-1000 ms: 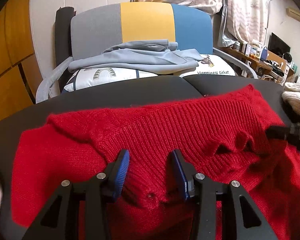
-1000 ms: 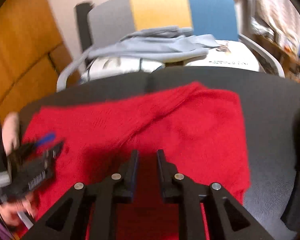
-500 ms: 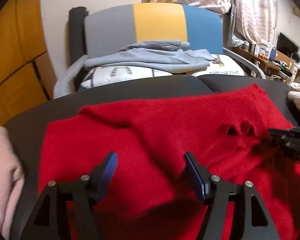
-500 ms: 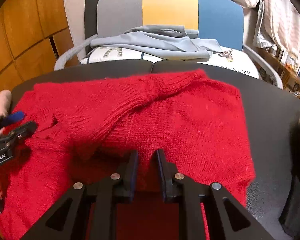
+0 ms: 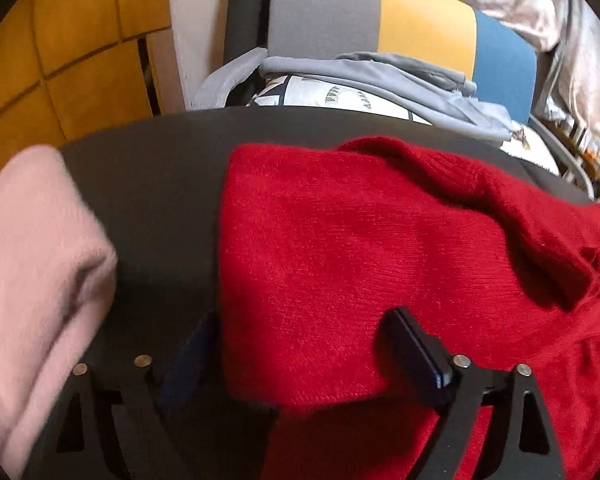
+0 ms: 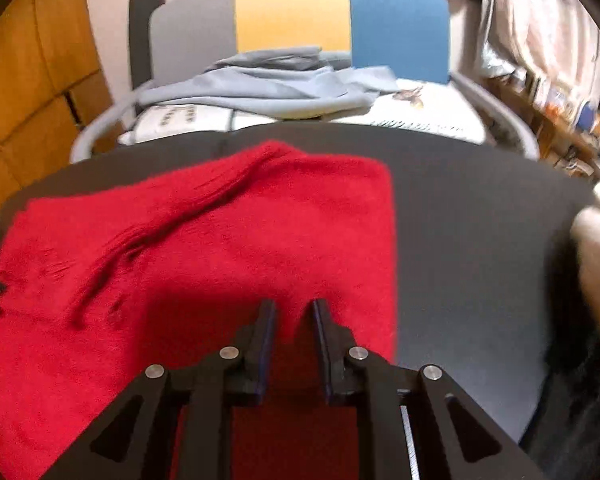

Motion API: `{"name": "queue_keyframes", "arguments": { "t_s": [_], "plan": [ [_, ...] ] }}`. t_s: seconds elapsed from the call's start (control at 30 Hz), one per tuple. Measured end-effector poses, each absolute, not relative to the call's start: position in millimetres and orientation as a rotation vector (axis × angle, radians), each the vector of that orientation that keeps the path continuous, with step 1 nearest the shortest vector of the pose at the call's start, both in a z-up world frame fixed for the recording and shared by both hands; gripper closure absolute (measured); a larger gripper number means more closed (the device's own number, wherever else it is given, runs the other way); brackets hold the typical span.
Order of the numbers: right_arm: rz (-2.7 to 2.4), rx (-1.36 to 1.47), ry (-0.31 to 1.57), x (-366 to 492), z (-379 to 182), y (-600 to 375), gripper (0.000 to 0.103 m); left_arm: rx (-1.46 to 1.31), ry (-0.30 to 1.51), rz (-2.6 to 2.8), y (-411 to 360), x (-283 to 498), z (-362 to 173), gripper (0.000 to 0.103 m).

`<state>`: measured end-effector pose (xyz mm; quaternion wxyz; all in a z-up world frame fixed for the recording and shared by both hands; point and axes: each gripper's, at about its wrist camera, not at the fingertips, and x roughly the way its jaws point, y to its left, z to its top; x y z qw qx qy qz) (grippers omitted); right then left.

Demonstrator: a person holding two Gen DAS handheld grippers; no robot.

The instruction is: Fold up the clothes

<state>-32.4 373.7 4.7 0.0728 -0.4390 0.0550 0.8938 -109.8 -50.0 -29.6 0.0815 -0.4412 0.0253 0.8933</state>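
Observation:
A red knit sweater (image 5: pixel 340 248) lies spread on the dark table (image 5: pixel 160 184), with one sleeve (image 6: pixel 172 216) folded diagonally across its body. My left gripper (image 5: pixel 304 344) is open wide and low over the sweater's left edge, its left finger over bare table and its right finger on the knit. In the right wrist view the sweater (image 6: pixel 260 240) fills the middle. My right gripper (image 6: pixel 294 328) is shut on a raised pinch of the sweater's near edge, red fabric showing in the narrow gap between its fingers.
A folded pink garment (image 5: pixel 32 272) lies at the table's left end, and a cream garment (image 6: pixel 596 248) at its right end. Behind the table stands a grey, yellow and blue chair (image 6: pixel 292 12) holding a grey garment (image 6: pixel 268 88) on a white cushion.
My left gripper opened wider and slid left from the sweater's middle to its left edge. The right gripper kept its pinch on the near edge, and the sweater lies flatter.

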Motion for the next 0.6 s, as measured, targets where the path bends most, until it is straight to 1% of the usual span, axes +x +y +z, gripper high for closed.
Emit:
{"name": "queue_keyframes", "arguments": {
  "t_s": [0.03,0.13,0.17,0.23,0.33,0.43,0.47,0.53,0.57,0.6],
  "plan": [
    [2.705,-1.327,0.181,-30,6,368,0.086,-1.324,0.073,2.668,-50,-115,-30,0.005],
    [2.766,-1.353,0.228,-22,9,350,0.085,-1.338,0.057,2.665,-50,-120,-26,0.005],
    [2.787,-1.361,0.244,-20,10,343,0.084,-1.34,0.052,2.663,-51,-120,-25,0.006],
    [2.827,-1.377,0.277,-15,12,331,0.083,-1.323,0.03,2.673,-50,-111,-16,0.017],
    [2.887,-1.402,0.328,-7,15,313,0.083,-1.269,-0.044,2.649,-40,-85,-4,0.019],
    [2.946,-1.425,0.381,0,18,295,0.083,-1.208,-0.062,2.581,-15,-59,4,0.019],
    [2.965,-1.433,0.399,3,19,289,0.083,-1.181,-0.047,2.554,-2,-51,7,0.019],
    [3.004,-1.448,0.436,8,20,277,0.083,-1.128,0.072,2.529,25,-39,7,0.018],
    [3.019,-1.463,0.414,8,19,268,0.083,-1.103,0.139,2.519,38,-32,7,0.018],
    [3.029,-1.486,0.342,4,16,255,0.083,-1.109,0.198,2.506,47,-31,2,0.018]
  ]
}}
